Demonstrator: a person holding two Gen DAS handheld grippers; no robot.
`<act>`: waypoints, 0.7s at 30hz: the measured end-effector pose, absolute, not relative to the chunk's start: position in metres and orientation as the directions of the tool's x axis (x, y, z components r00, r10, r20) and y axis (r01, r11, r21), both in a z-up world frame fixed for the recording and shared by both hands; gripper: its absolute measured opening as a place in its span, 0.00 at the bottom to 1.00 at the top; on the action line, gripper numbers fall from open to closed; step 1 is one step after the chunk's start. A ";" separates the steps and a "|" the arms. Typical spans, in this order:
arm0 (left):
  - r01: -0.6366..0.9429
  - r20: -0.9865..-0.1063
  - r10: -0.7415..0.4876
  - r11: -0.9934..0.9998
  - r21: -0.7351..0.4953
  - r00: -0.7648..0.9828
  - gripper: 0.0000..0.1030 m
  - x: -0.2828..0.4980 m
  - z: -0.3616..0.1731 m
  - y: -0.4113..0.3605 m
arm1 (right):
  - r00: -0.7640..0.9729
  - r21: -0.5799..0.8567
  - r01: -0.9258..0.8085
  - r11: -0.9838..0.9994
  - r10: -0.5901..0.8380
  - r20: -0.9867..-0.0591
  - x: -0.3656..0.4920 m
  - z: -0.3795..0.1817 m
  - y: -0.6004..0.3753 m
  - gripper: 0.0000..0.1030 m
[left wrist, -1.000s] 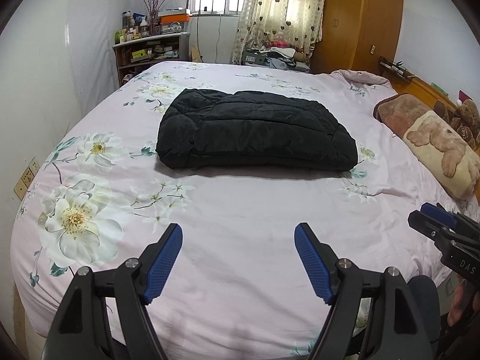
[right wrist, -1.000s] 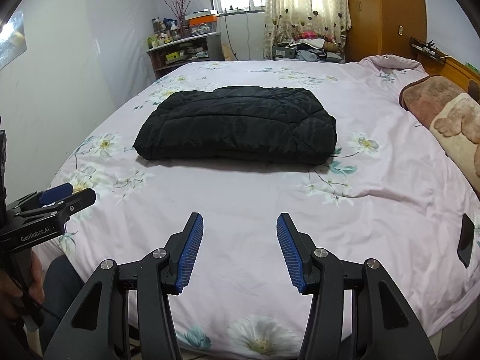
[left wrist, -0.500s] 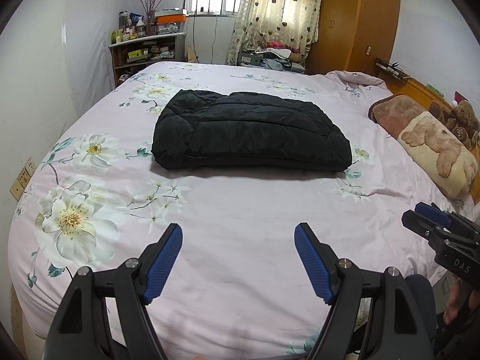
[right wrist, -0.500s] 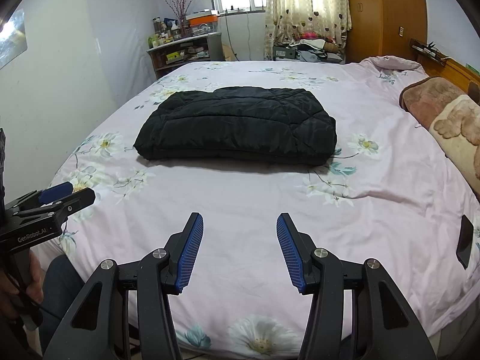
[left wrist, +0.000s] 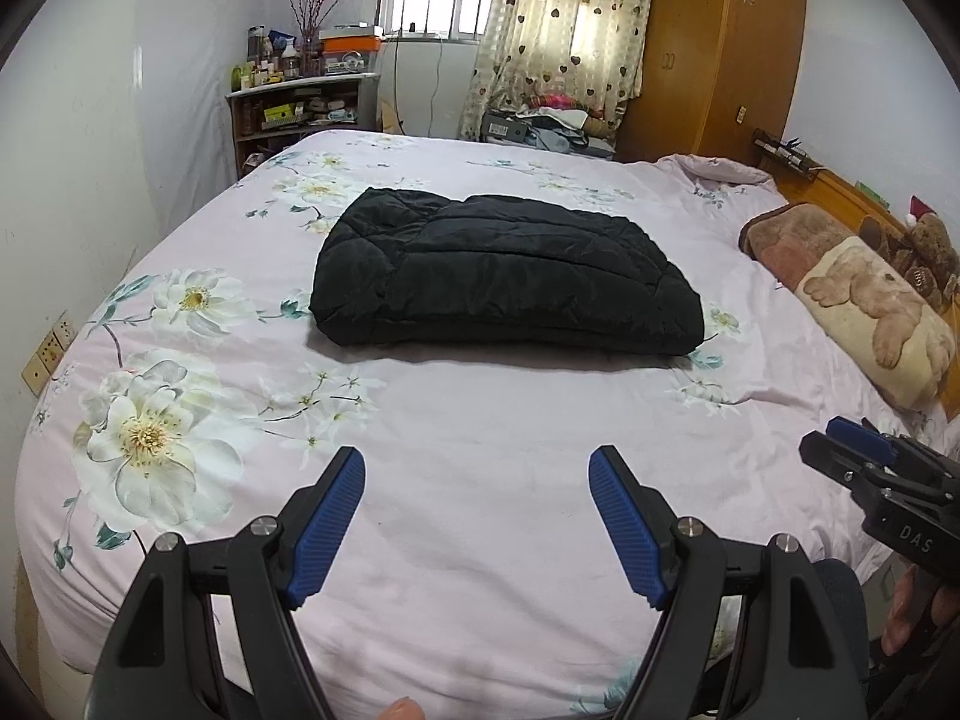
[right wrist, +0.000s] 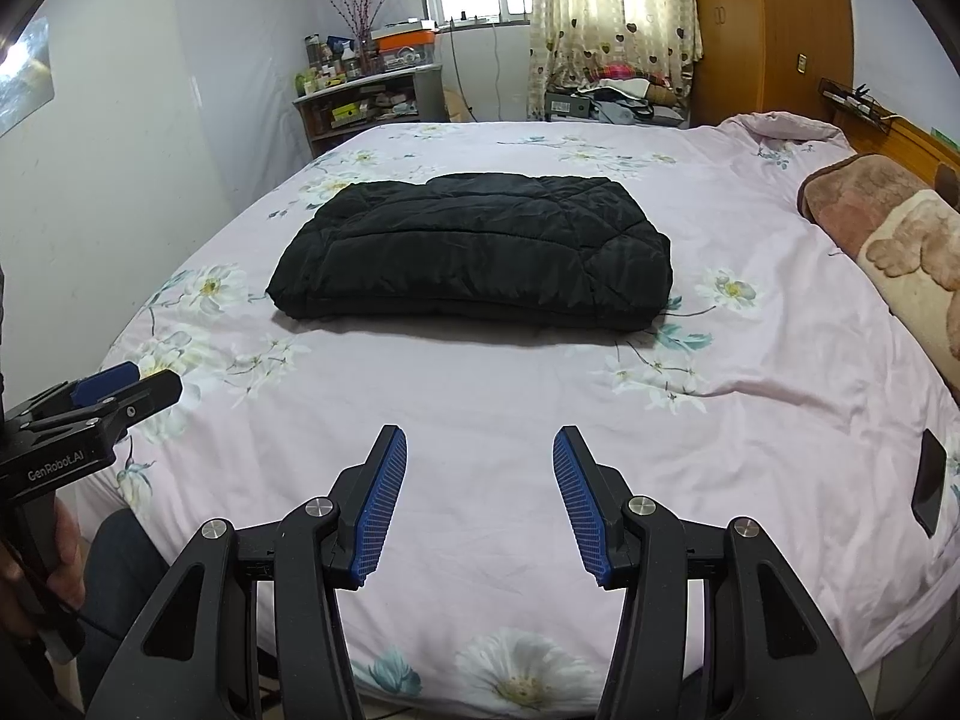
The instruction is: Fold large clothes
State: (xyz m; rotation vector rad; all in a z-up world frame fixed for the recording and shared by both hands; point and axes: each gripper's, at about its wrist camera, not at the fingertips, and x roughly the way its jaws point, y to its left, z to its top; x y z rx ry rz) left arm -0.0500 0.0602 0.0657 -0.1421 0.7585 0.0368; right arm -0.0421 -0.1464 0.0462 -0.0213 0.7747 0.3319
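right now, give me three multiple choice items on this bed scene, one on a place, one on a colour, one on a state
1. Where does the padded jacket lie?
A. on the middle of the bed
B. on the shelf
C. on the pillow

2. What colour is the jacket?
A. red
B. black
C. white

3. How do the left gripper and right gripper stand?
A. both shut on the jacket
B. one holds the sheet
C. both open, holding nothing

Answers: 1 A, it rests on the flowered sheet mid-bed; 2 B, its quilted fabric is black; 3 C, bare sheet shows between each pair of blue pads.
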 end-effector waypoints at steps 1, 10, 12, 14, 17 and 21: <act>-0.089 -0.687 -0.011 0.990 -0.110 0.727 0.76 -0.050 0.066 0.060 | 0.666 0.102 -0.302 0.948 0.287 -0.689 -0.042 0.046 -0.146 0.50; -0.093 -0.694 -0.021 0.988 -0.126 0.720 0.76 -0.050 0.064 0.059 | 0.666 0.101 -0.303 0.948 0.286 -0.689 -0.042 0.047 -0.147 0.50; -0.093 -0.694 -0.020 0.988 -0.125 0.719 0.76 -0.050 0.064 0.058 | 0.666 0.098 -0.302 0.948 0.284 -0.690 -0.043 0.047 -0.147 0.50; -0.093 -0.696 -0.021 0.988 -0.126 0.718 0.76 -0.050 0.064 0.057 | 0.664 0.101 -0.302 0.948 0.285 -0.691 -0.042 0.047 -0.148 0.50; -0.093 -0.695 -0.014 0.989 -0.116 0.719 0.76 -0.050 0.064 0.055 | 0.665 0.100 -0.303 0.948 0.285 -0.691 -0.042 0.047 -0.148 0.50; -0.094 -0.695 -0.010 0.989 -0.111 0.719 0.77 -0.050 0.064 0.054 | 0.664 0.099 -0.302 0.948 0.284 -0.692 -0.043 0.047 -0.148 0.50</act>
